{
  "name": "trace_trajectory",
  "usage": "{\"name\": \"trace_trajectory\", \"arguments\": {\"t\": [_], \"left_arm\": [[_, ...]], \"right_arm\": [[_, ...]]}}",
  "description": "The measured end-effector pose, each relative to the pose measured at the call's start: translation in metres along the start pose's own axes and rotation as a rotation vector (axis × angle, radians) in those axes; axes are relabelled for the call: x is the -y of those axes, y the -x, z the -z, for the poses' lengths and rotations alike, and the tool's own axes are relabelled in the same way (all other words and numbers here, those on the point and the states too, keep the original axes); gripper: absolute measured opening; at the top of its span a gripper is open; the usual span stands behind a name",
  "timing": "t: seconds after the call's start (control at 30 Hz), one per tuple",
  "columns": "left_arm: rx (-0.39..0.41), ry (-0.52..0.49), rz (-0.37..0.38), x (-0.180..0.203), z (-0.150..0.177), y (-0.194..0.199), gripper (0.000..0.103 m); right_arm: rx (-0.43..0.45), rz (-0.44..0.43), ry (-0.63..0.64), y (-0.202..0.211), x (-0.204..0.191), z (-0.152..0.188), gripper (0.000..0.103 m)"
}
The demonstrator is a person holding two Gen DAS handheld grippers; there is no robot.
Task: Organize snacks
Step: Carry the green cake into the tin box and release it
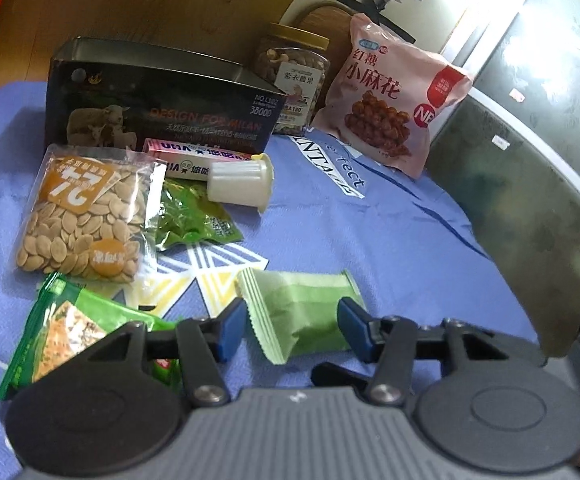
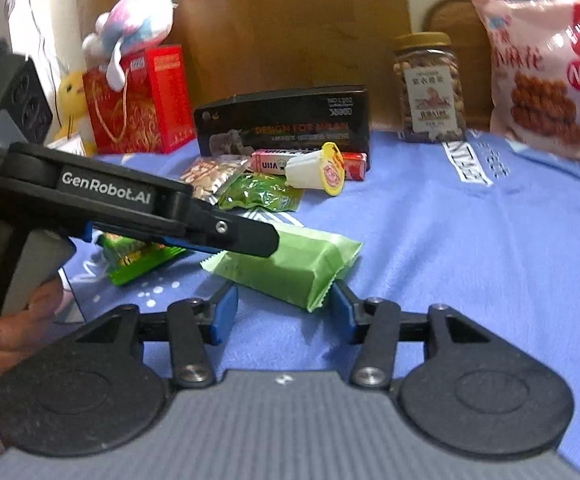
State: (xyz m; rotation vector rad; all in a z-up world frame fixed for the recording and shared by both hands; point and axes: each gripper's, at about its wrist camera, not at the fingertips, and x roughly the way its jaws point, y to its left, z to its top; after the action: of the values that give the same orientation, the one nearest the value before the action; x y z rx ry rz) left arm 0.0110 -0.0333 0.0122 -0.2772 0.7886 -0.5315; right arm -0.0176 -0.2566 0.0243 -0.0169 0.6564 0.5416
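- Left gripper (image 1: 292,330): fingers spread wide, one blue pad on each side of the pale green packet (image 1: 304,314); neither pad clearly touches it, and the packet lies flat on the blue cloth (image 1: 410,240).
- Right gripper (image 2: 281,314): fingers also wide, holding nothing; the same packet (image 2: 290,266) lies just ahead of its tips, its near corner between them; in the right wrist view the left gripper (image 2: 225,234) reaches over the packet's left end.
- Seed bag (image 1: 81,216): clear, flat on the cloth at left; a crinkled green pouch (image 1: 193,216) just beside it on the right.
- Green snack bag (image 1: 69,332): near left, partly under the left gripper's body.
- White cup (image 1: 239,182): on its side, resting over the pouch's upper edge and against a pink candy box (image 1: 193,148); its yellow lid shows in the right wrist view.
- Black box (image 1: 157,100): open-topped, standing behind the candy box.
- Nut jar (image 1: 292,76): upright at the back, yellow lid on; the pink bag (image 1: 394,96) stands leaning just right of it.
- Red gift bag (image 2: 137,100): far left at the back, a plush toy (image 2: 133,20) on top.
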Motion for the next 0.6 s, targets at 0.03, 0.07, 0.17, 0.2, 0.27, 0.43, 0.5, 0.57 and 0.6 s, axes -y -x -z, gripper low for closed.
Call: {"name": "trace_trajectory", "arguments": {"t": [0.03, 0.07, 0.17, 0.2, 0.27, 0.43, 0.5, 0.57, 0.6], "left_arm": [[-0.004, -0.004, 0.005, 0.001, 0.001, -0.001, 0.047], [-0.014, 0.002, 0.028, 0.0, 0.002, -0.002, 0.045], [-0.006, -0.006, 0.03, 0.0, 0.004, -0.002, 0.045], [-0.005, -0.002, 0.033, -0.001, 0.004, -0.002, 0.045], [-0.007, 0.007, 0.033, -0.002, 0.004, -0.001, 0.045], [0.013, -0.01, 0.049, 0.004, -0.002, 0.008, 0.044], [0.034, -0.016, 0.062, 0.01, -0.011, 0.014, 0.044], [0.064, -0.036, 0.068, 0.016, -0.024, 0.023, 0.044], [0.086, -0.056, 0.068, 0.02, -0.034, 0.028, 0.044]], "right_arm": [[0.005, 0.008, 0.016, -0.002, -0.002, 0.001, 0.055], [0.009, 0.015, 0.024, -0.003, -0.003, 0.002, 0.054], [0.016, 0.029, 0.007, -0.001, 0.0, 0.003, 0.046], [0.02, 0.029, -0.01, 0.0, 0.003, 0.003, 0.041], [0.024, 0.018, -0.05, 0.002, 0.008, 0.003, 0.036], [0.035, 0.01, -0.074, 0.005, 0.008, 0.002, 0.033], [0.054, 0.007, -0.091, 0.01, 0.008, -0.004, 0.033], [0.1, 0.006, -0.092, 0.015, 0.01, -0.015, 0.033], [0.127, 0.004, -0.089, 0.017, 0.011, -0.022, 0.033]]}}
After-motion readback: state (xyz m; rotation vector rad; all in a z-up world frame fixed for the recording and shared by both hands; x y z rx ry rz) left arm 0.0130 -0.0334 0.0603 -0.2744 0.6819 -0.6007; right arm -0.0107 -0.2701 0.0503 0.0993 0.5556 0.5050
